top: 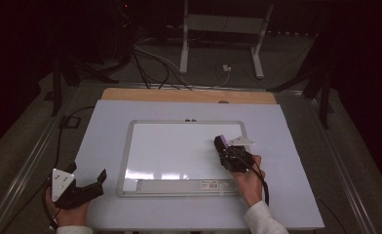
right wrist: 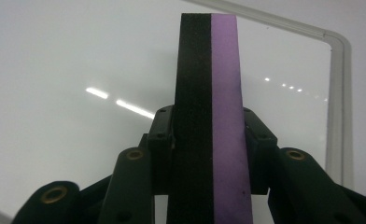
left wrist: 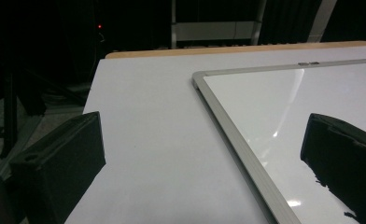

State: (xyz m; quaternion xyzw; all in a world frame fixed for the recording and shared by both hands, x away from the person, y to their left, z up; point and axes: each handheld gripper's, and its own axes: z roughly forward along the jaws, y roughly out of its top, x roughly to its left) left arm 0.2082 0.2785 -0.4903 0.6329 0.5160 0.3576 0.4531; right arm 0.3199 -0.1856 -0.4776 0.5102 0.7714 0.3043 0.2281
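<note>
Right gripper [top: 223,145] jaws clenched on eraser [right wrist: 209,116], over whiteboard [top: 169,151]. My left gripper [top: 89,183] jaws released, resting at bench [top: 106,117] edge.

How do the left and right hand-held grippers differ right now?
The right hand-held gripper is shut on a purple and black eraser; the left hand-held gripper holds nothing, with its jaws wide apart. The right one is over the right part of the whiteboard; the left one sits off the board, at the table's near-left corner. Both are black, each held in a hand.
</note>
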